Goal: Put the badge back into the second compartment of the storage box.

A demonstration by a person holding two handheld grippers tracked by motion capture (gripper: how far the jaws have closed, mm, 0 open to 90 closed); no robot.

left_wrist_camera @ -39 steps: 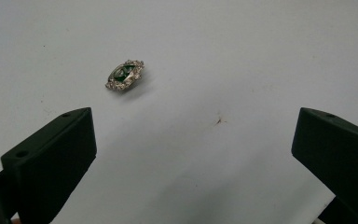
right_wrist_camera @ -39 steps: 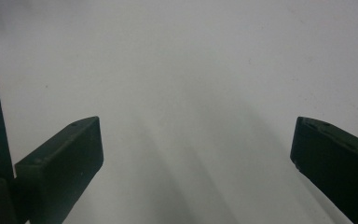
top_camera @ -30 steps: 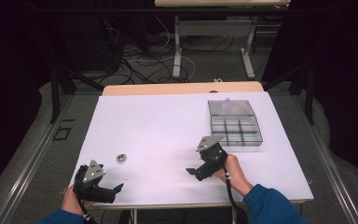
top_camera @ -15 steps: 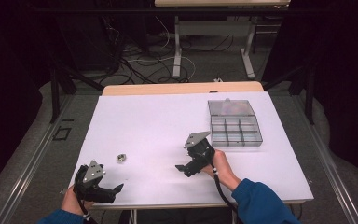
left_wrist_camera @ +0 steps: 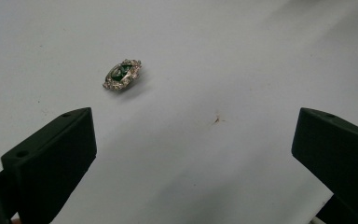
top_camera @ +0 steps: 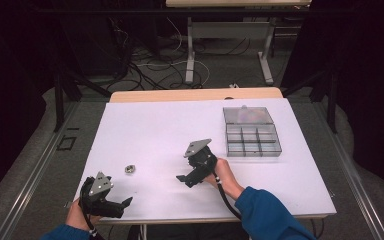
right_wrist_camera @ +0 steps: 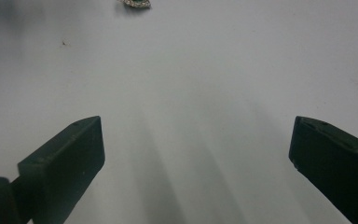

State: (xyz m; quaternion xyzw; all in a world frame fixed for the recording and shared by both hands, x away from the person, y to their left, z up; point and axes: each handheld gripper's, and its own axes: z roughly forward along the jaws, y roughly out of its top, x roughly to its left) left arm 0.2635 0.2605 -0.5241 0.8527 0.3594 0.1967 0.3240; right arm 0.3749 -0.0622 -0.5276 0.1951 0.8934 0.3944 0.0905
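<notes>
The left claw rests at the near left edge of the white tabletop, jaws wide and empty. Just beyond it lies a small jewelled brooch, untouched; nothing appears picked up yet. The right claw, also wide and empty, points toward the brooch, having travelled leftward from beside the clear compartment box, which stands well apart at the right.

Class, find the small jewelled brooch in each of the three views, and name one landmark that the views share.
High view: brooch lower left of the table, beyond the left gripper.
Left gripper view: upper left, beyond the jaws.
Right gripper view: top edge, cut off.
Shared landmark: the white tabletop.
</notes>
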